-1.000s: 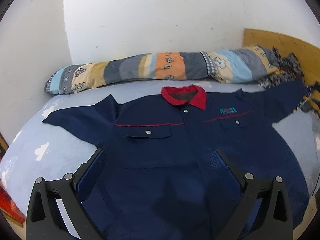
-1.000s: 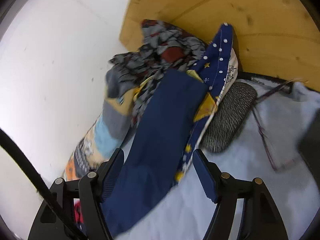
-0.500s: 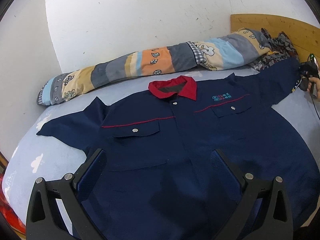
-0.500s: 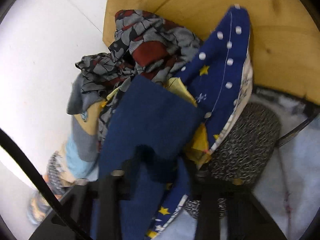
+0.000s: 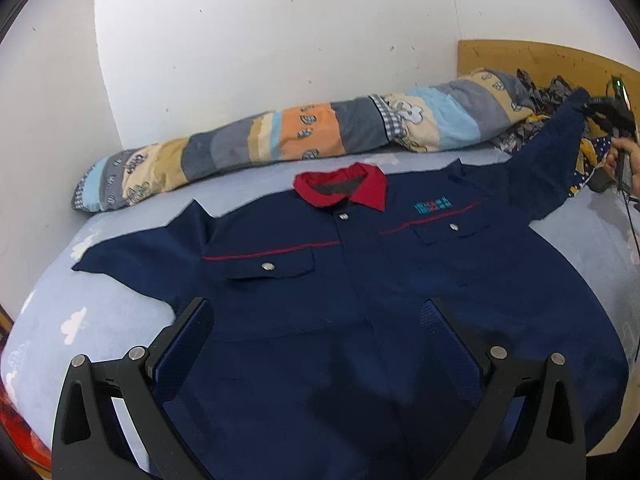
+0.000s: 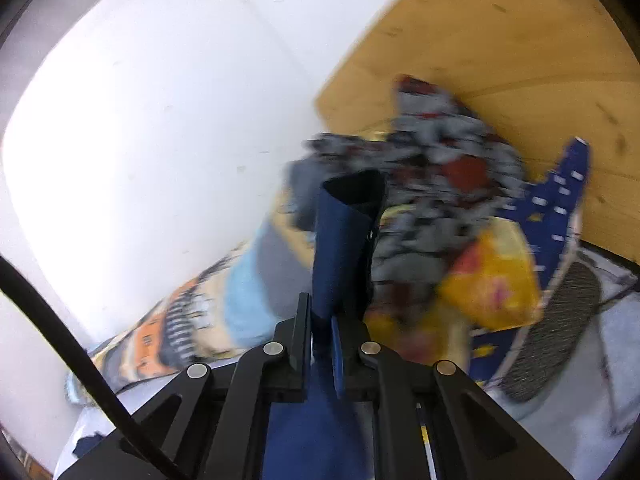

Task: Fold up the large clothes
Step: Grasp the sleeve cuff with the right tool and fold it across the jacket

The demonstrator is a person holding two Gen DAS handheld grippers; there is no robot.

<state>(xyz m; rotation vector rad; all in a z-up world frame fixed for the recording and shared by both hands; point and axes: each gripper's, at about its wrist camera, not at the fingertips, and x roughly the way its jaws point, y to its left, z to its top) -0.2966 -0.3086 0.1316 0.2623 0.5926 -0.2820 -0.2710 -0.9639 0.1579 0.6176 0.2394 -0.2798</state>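
A navy work shirt (image 5: pixel 360 280) with a red collar (image 5: pixel 340 186) lies front up on the bed, its left sleeve (image 5: pixel 132 256) spread out flat. My left gripper (image 5: pixel 316 320) is open and empty above the shirt's lower front. My right gripper (image 6: pixel 322 320) is shut on the cuff of the right sleeve (image 6: pixel 344 240) and holds it lifted off the bed. In the left wrist view the right gripper (image 5: pixel 600 110) shows at the far right, with the sleeve (image 5: pixel 556 160) stretched up to it.
A rolled patchwork quilt (image 5: pixel 280 144) lies along the white wall behind the shirt. A heap of patterned clothes (image 6: pixel 440 184) and a star-print cloth (image 6: pixel 560 208) sit against the wooden headboard (image 6: pixel 500 40). A grey woven item (image 6: pixel 552 320) lies on the light blue sheet (image 5: pixel 80 320).
My right gripper has closed on the sleeve cuff and lifted it off the clothes heap. My left gripper has stayed open above the shirt, shifting only slightly.
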